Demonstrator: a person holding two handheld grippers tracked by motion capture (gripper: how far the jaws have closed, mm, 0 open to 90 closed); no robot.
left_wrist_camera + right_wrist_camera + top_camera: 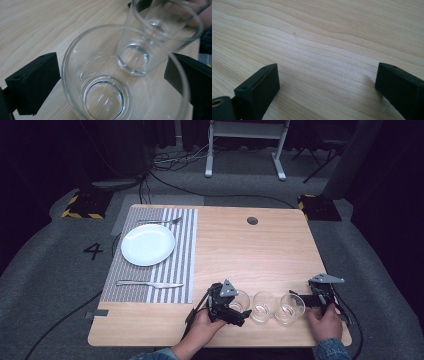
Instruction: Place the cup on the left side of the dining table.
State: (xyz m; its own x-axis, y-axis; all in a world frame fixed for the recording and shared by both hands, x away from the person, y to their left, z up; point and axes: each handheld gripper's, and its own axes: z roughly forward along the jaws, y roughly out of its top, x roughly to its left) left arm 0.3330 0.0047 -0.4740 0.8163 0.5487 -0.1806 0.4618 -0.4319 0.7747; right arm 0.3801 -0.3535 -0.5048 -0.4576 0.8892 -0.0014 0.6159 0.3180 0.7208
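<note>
Three glasses [263, 306] nearly touching; left gripper [112, 82] spread around one, right gripper [327, 87] spread, empty. Closing w/o care could knock neighbours.

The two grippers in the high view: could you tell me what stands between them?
Three clear glasses in a row: left, middle, right, between the left gripper and right gripper.

The right gripper [327, 87] looks down along its two black jaws at the wooden table [324, 42]; the jaws stand wide apart, one rising at the lower left of the tabletop, the other at the lower right; bare wood lies between them, with nothing held; the table's pale grain runs in long wavy bands across the board beyond the jaws; a small dark fleck [295, 35] sits on the wood well beyond the left jaw; small screw holes mark the top faces of both jaws.
</note>
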